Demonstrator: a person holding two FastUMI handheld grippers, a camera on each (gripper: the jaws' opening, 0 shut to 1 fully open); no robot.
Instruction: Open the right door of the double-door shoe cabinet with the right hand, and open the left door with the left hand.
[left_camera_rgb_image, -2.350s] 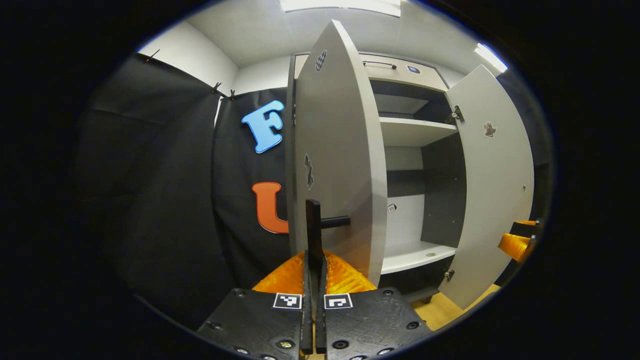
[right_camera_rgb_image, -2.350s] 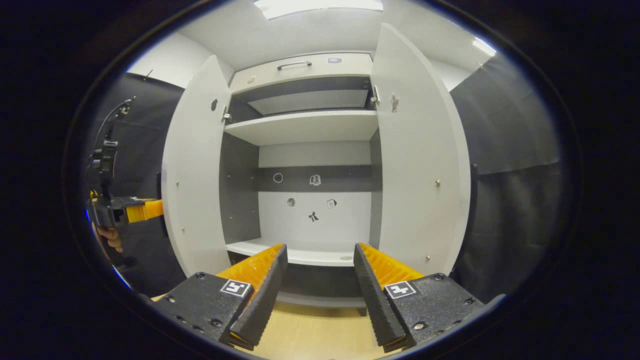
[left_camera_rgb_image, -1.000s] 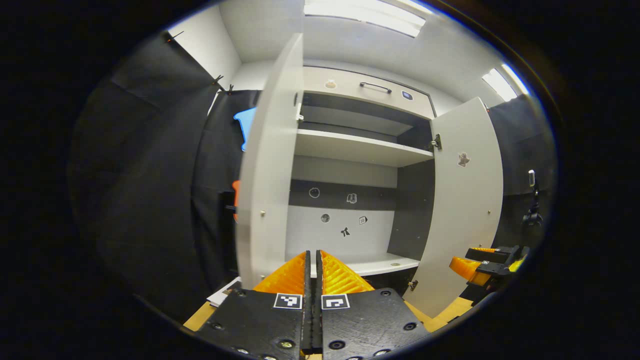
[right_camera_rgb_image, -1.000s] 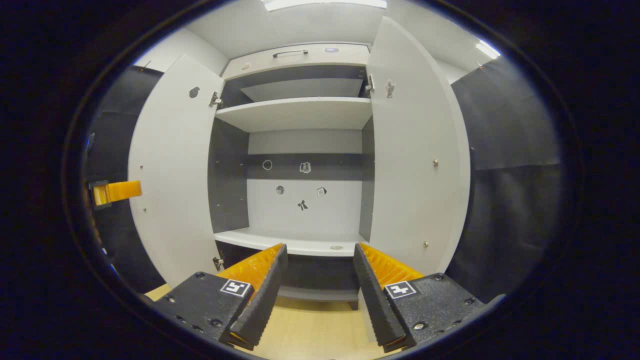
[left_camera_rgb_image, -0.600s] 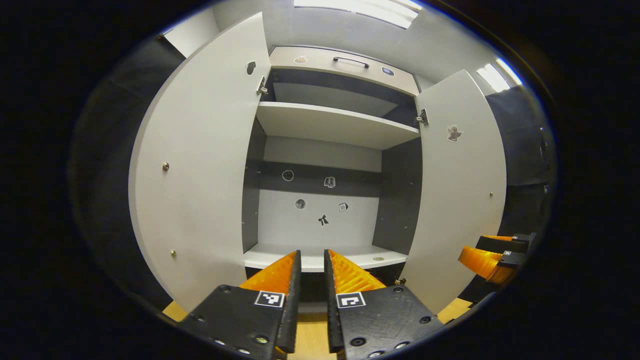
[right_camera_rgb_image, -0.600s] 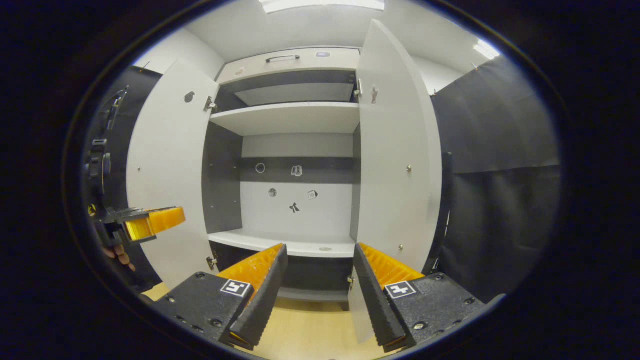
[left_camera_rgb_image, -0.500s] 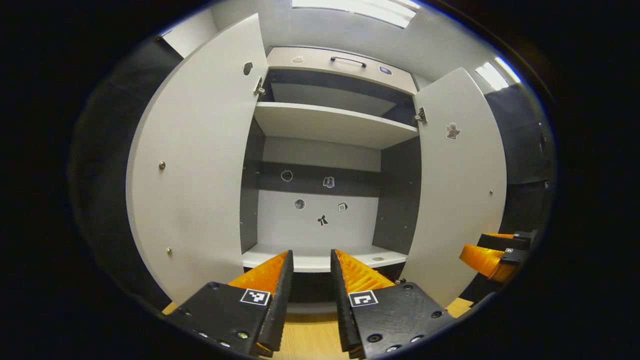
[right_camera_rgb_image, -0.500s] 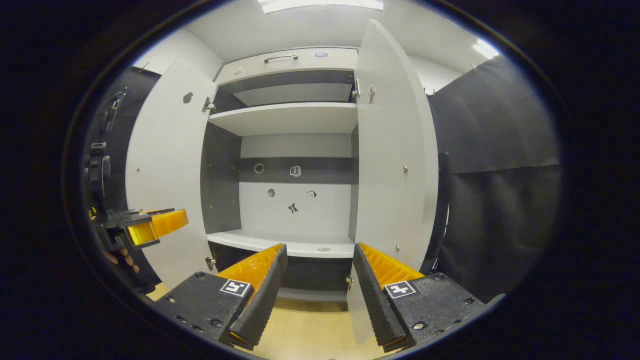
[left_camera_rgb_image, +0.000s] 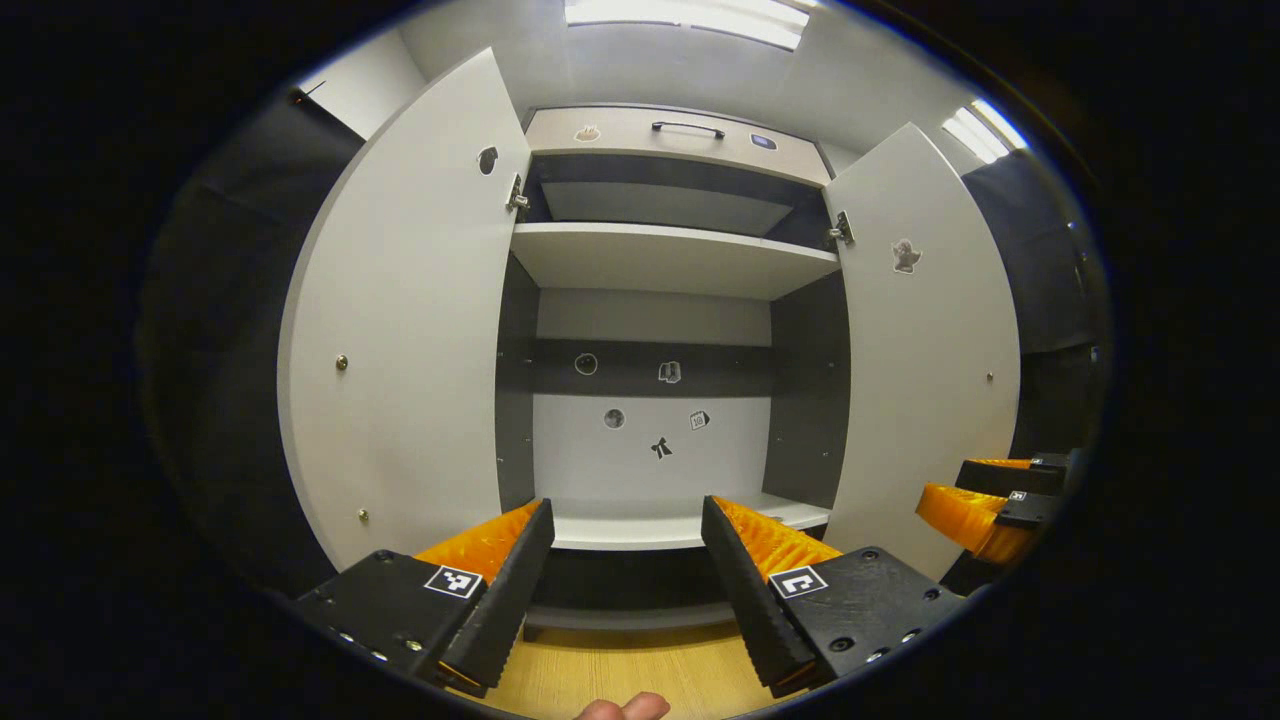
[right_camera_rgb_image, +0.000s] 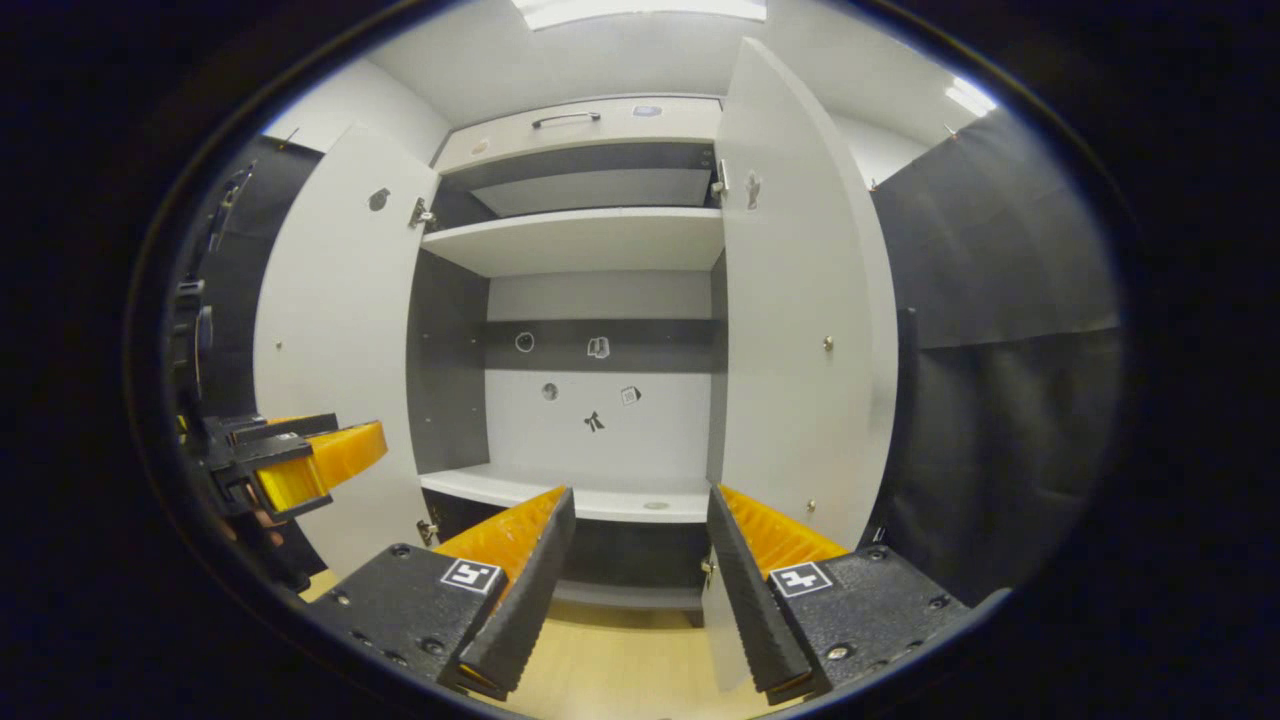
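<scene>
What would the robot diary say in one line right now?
left door: open | right door: open | left gripper: open, empty | right gripper: open, empty

- No words, brands or numbers can be read.
- Small stickers (left_camera_rgb_image: 660, 447) on the shoe cabinet's back panel (left_camera_rgb_image: 640, 440), at frame centre, are too small to read.

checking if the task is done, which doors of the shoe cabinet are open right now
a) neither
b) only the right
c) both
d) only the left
c: the left door and right door both stand swung out, baring the shelves inside.
</scene>
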